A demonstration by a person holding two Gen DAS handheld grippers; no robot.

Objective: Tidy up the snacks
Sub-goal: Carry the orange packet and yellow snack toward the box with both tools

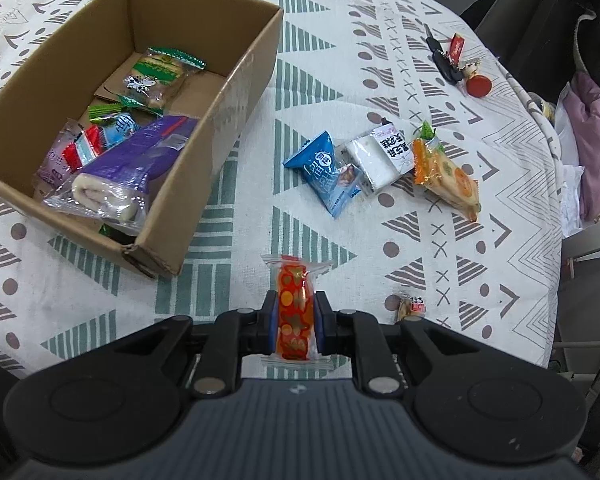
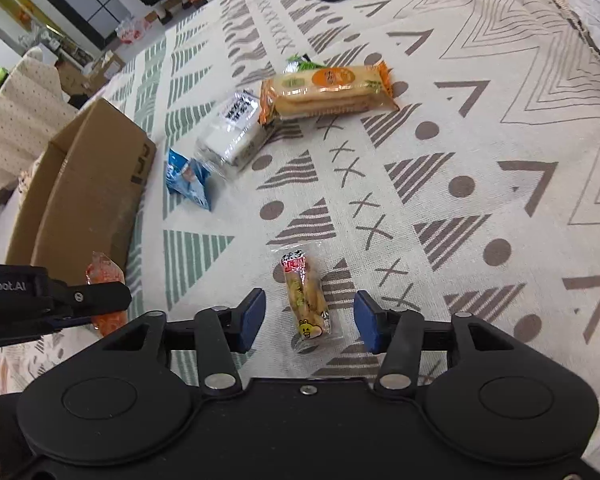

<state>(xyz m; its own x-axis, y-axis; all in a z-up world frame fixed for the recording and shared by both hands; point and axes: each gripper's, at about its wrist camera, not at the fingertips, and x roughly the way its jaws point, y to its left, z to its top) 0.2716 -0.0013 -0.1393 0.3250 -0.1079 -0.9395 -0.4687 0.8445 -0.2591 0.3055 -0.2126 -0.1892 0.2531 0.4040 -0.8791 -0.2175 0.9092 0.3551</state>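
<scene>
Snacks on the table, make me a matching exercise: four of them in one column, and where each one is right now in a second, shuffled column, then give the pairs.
Column one:
1. red and orange snack
2. purple roll pack
3. small yellow snack
4. orange cracker pack

Column two:
A. inside the cardboard box
B. on the cloth between the open right gripper's fingers
C. clamped in the left gripper
D. on the cloth beside the white snack pack

Pairs: 1-C, 2-A, 3-B, 4-D

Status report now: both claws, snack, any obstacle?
Left claw shut on red-orange wrapped snack. Right claw open around small yellow snack packet. No obstacle.
</scene>
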